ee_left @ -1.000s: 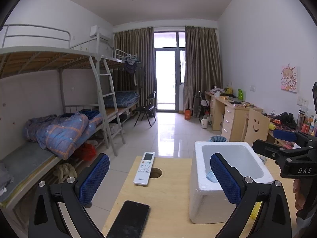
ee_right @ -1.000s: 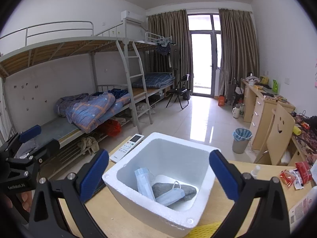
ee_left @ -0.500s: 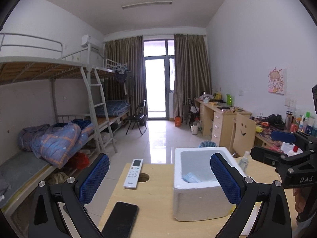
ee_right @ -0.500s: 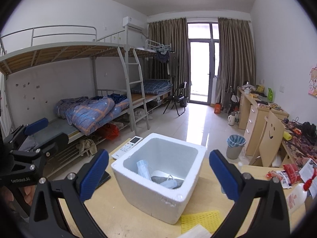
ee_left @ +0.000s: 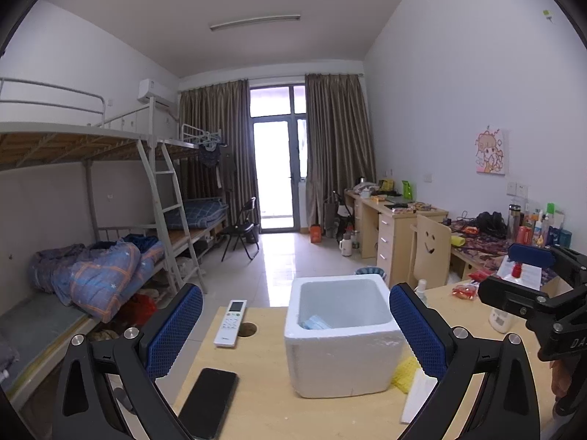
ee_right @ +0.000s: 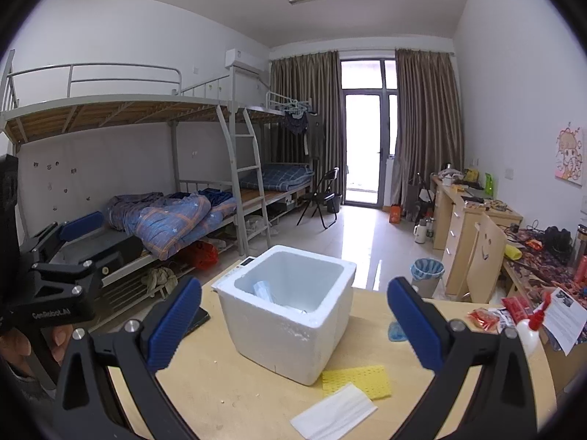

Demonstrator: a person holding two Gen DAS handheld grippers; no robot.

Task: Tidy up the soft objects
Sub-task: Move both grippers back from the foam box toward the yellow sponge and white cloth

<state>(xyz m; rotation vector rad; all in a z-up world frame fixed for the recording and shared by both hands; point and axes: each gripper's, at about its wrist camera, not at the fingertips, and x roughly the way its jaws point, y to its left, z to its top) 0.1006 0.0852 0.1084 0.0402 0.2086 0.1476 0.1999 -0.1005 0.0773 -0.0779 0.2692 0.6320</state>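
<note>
1. The white foam box (ee_right: 290,308) is standing upright on the wooden table (ee_right: 227,396), and it is sitting between the two blue pads of each gripper in both wrist views.
2. A light blue face mask (ee_left: 315,323) is lying inside the box, low against its near wall; in the right wrist view something pale (ee_right: 265,290) is leaning against the inner wall, but what it is cannot be told.
3. A yellow mesh cloth (ee_right: 356,380) is lying flat on the table, touching the base of the box, and a white mask (ee_right: 334,415) is lying just beside the cloth, partly over its edge.
4. A small blue soft thing (ee_right: 396,331) is resting on the table to the right of the box, apart from it.
5. The left gripper (ee_left: 293,333) is hanging above the table with its jaws spread wide, holding nothing.
6. The right gripper (ee_right: 293,326) is also gaping wide and is empty.
7. A remote control (ee_left: 231,323) and a black phone (ee_left: 208,402) are lying on the table, left of the box.
</note>
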